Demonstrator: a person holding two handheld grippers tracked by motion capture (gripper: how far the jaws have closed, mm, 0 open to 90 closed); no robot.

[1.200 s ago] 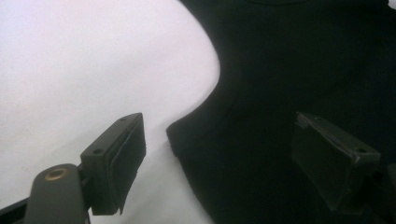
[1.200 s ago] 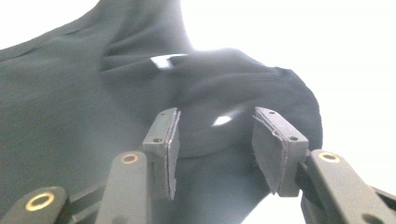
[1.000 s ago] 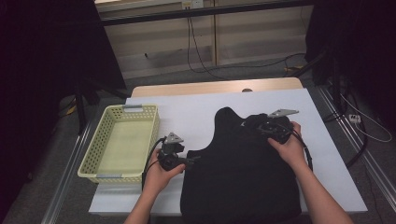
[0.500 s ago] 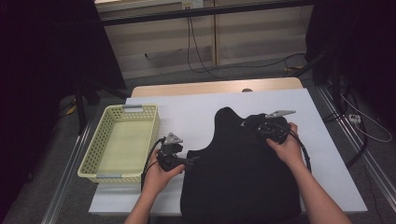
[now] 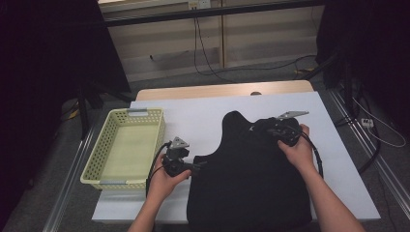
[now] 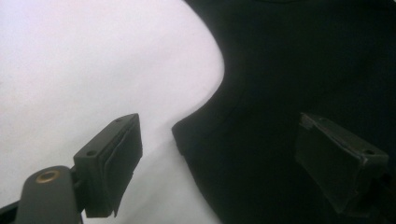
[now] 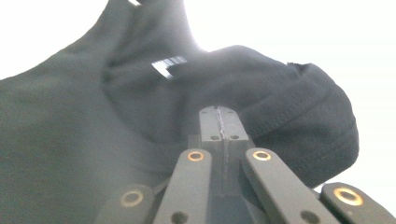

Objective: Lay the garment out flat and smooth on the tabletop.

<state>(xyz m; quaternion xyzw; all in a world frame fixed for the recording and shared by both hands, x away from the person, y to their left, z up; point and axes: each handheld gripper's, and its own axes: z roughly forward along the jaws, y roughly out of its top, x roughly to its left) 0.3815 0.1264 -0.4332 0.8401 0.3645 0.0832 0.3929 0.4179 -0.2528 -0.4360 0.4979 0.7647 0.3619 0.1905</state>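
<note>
A black sleeveless garment (image 5: pixel 249 179) lies flat on the white table cover (image 5: pixel 198 121), neck end away from the person. My left gripper (image 5: pixel 199 166) lies at its left edge, level with the armhole. In the left gripper view this gripper (image 6: pixel 224 163) is open, and the armhole corner of the garment (image 6: pixel 289 84) lies between the two pads (image 6: pixel 114 161). My right gripper (image 5: pixel 271 129) is at the far right shoulder. In the right gripper view it (image 7: pixel 219 116) is shut on a bunched fold of the garment (image 7: pixel 299 112), which has a small white label (image 7: pixel 168 65).
A pale yellow perforated basket (image 5: pixel 92 169) with nothing in it stands at the table's left edge, beside the left hand. Cables trail from both grippers. Bare white cover lies beyond the garment and to its right.
My right gripper has shifted slightly left with the shoulder fabric in it. The left gripper has stayed nearly still at the garment's left edge.
</note>
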